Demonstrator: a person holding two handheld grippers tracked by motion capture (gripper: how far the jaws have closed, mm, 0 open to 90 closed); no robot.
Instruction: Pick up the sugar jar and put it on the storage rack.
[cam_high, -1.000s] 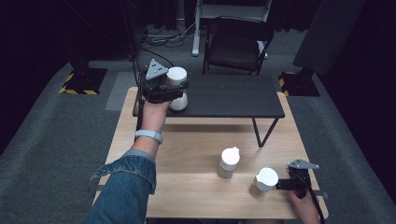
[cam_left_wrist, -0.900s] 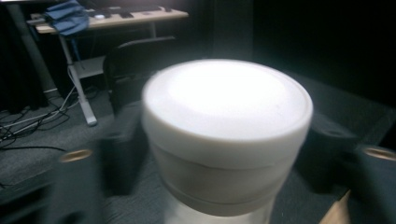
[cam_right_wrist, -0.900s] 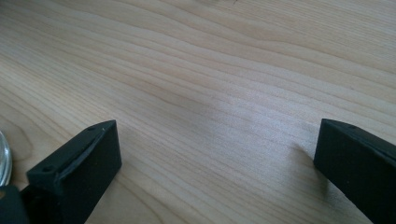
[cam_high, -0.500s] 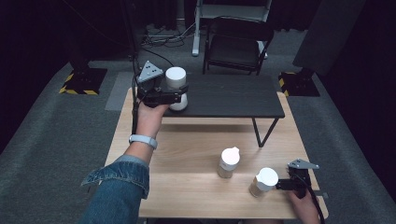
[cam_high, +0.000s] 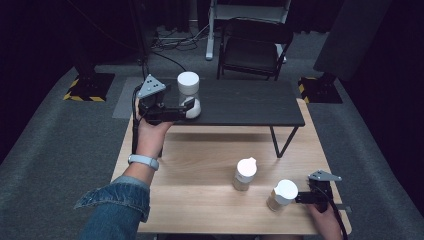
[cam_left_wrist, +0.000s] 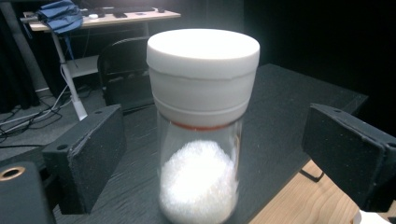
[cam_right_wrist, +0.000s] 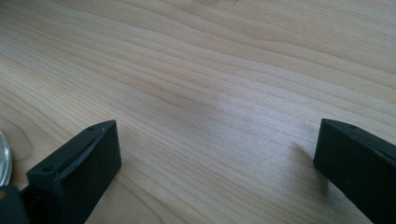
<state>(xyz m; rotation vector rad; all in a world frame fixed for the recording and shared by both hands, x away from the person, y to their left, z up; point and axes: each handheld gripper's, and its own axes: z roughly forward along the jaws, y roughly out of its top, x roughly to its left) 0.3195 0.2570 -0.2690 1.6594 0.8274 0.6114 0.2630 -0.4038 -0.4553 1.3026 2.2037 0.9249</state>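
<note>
Barely shifted since a second ago: left gripper (cam_high: 187, 106) spread around jar (cam_left_wrist: 203, 126) on black shelf (cam_high: 250, 102), releasing; next, back away; right gripper (cam_right_wrist: 219, 172) gaping, idle.

In the high view, the left gripper (cam_high: 186, 107) covers the lower part of the white-capped jar (cam_high: 188, 87) on the black table (cam_high: 245, 102), so the jar's base cannot be seen there. In the left gripper view the jar's (cam_left_wrist: 201, 126) foot is cut off at the 6 o'clock edge. At 5 o'clock a small white thing (cam_left_wrist: 373, 217) is clipped by the corner; what it is cannot be told. In the right gripper view a curved glassy rim (cam_right_wrist: 3, 158) enters at 9 o'clock, mostly cut off. The right gripper's (cam_high: 305, 198) fingertips sit behind the nearest jar's (cam_high: 282, 194) cap; contact cannot be judged.
</note>
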